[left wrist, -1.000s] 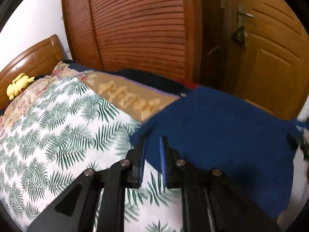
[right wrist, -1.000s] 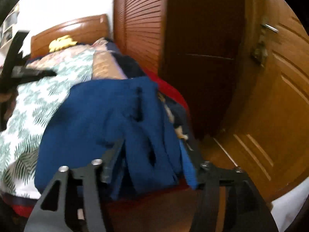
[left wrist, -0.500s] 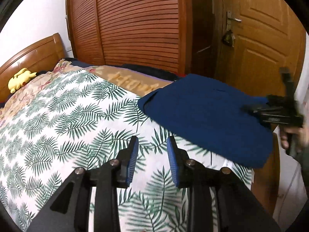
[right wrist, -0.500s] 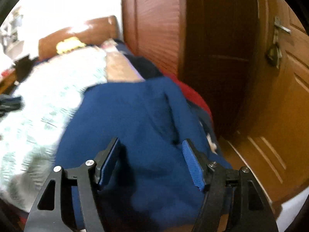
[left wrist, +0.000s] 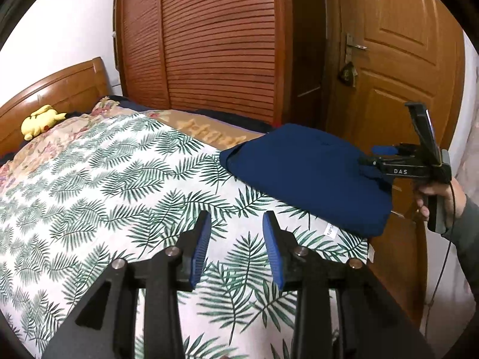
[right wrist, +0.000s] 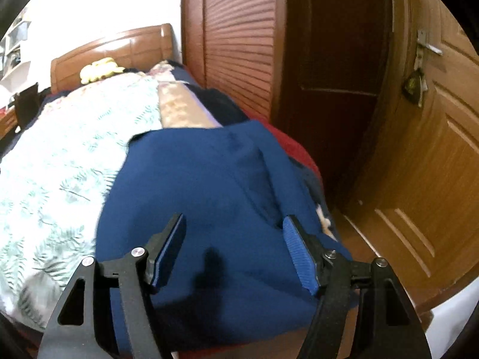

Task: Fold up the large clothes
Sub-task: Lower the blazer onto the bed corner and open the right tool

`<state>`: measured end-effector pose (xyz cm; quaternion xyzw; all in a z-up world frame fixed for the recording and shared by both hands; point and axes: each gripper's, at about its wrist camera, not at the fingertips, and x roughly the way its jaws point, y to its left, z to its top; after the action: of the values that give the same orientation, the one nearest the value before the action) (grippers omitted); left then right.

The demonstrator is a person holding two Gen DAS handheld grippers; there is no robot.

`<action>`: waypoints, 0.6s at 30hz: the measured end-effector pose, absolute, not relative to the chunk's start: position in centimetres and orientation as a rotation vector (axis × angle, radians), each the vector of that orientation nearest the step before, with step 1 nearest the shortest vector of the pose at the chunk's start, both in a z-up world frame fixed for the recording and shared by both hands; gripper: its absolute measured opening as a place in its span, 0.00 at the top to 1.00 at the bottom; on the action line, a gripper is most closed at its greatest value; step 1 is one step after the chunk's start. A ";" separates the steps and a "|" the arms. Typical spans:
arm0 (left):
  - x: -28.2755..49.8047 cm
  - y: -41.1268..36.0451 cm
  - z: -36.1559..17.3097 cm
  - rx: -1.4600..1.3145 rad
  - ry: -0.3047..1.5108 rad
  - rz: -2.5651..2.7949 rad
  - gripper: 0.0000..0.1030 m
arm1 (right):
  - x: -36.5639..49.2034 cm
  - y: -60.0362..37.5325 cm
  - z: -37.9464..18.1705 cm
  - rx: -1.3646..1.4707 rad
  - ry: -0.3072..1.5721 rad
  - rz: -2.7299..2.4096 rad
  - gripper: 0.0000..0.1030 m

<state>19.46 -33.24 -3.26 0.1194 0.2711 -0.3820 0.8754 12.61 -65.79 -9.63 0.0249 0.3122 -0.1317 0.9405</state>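
Left gripper (left wrist: 236, 242) opening over the leaf quilt (left wrist: 98, 185), nothing between the jaws. At 2 o'clock, blue cloth (left wrist: 308, 173) lying folded in 1 bundle on the bed corner. Right gripper (right wrist: 233, 248) opening wide over it, pads not pressing. Folding looks nearly done; maybe only tidying left.

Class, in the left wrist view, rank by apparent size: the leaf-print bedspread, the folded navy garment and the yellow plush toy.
1. leaf-print bedspread
2. folded navy garment
3. yellow plush toy, though it lies farthest from the camera, which shrinks it.
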 end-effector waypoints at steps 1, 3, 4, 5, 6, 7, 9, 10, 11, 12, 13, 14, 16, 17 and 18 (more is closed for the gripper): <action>19.2 -32.9 -3.2 0.252 0.564 -0.791 0.67 | 12.5 -64.9 -9.3 0.046 0.628 -0.256 0.28; 18.8 -32.3 -3.1 0.252 0.563 -0.777 0.66 | 12.5 -63.2 -8.8 0.035 0.615 -0.237 0.23; 18.6 -31.9 -3.1 0.250 0.566 -0.767 0.66 | 12.4 -62.5 -8.8 0.035 0.610 -0.229 0.22; 18.4 -31.4 -3.1 0.247 0.570 -0.753 0.66 | 12.4 -61.5 -8.7 0.042 0.606 -0.216 0.19; 18.3 -31.0 -3.1 0.243 0.575 -0.741 0.66 | 12.4 -60.7 -8.6 0.044 0.606 -0.208 0.17; 18.1 -30.4 -3.2 0.237 0.580 -0.726 0.66 | 12.4 -59.8 -8.5 0.042 0.606 -0.204 0.16; 17.7 -29.3 -3.4 0.224 0.587 -0.699 0.66 | 12.5 -57.6 -8.5 0.036 0.595 -0.174 0.16; 17.5 -28.7 -3.4 0.220 0.591 -0.678 0.66 | 12.5 -56.4 -8.5 0.033 0.592 -0.153 0.16; 17.3 -28.2 -3.6 0.219 0.595 -0.662 0.66 | 12.6 -55.4 -8.5 0.031 0.591 -0.140 0.16; 17.1 -27.4 -3.8 0.215 0.602 -0.642 0.66 | 12.7 -54.2 -8.5 0.029 0.590 -0.120 0.16; 16.9 -26.7 -4.0 0.214 0.609 -0.628 0.66 | 12.8 -52.8 -8.5 0.024 0.587 -0.095 0.16; 16.7 -26.1 -4.1 0.214 0.617 -0.611 0.66 | 12.9 -51.8 -8.5 0.021 0.584 -0.078 0.16; 16.3 -24.5 -4.6 0.214 0.627 -0.575 0.66 | 13.1 -49.4 -8.5 0.018 0.577 -0.037 0.16; 16.1 -23.8 -4.8 0.210 0.630 -0.558 0.66 | 13.2 -48.1 -8.5 0.016 0.576 -0.018 0.16; 15.8 -22.8 -5.0 0.204 0.634 -0.540 0.66 | 13.3 -46.9 -8.6 0.015 0.574 0.002 0.16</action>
<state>15.79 -22.83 -4.97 0.0988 0.3073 -0.2618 0.9096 13.33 -46.87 -8.56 0.0073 0.2830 0.0012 0.9591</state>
